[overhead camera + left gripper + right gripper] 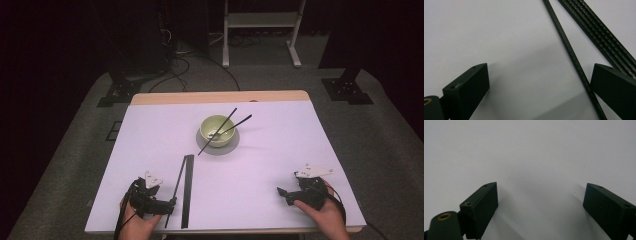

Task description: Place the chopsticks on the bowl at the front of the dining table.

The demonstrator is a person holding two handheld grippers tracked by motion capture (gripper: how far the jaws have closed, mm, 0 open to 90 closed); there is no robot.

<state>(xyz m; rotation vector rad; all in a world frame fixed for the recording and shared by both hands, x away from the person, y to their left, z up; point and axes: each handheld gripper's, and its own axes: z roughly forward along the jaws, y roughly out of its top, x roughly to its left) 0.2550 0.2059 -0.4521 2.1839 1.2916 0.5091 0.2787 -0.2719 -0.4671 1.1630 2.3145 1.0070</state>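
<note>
**Chopstick just off the left tongs' right jaw**

Chopstick (571, 55) lies on the surface (260, 165) at the person's near left, a thin black rod with its long axis running away from the person and leaning slightly right; in the high view its near end sits at the tip of the left tongs (167, 205); just beside it on the right lies a ribbed black strip (187, 190), nearly parallel, the two closest at their far ends. In the left gripper view the jaws stand wide apart and hold nothing; the rod crosses the gap on a slant and passes close by the inner face of the right jaw, whether touching it I cannot tell, while the strip runs behind that jaw. So the rod lies to the right of the gap's middle, and my judgement is that a grasp calls for a small shift rightwards to centre it, without catching the strip. The left hand is much the nearer; the right tongs (284, 194) rest well apart at the near right, jaws also wide and empty over bare surface.

Farther out, near the middle, a pale green bowl (216, 131) stands on a grey saucer (218, 148), with two more chopsticks (226, 127) leaning out of it towards the far right. The surface is a white sheet over a wooden top; around it lie grey carpet, cables, black stand feet and a white frame (260, 30) against a dark room.
</note>
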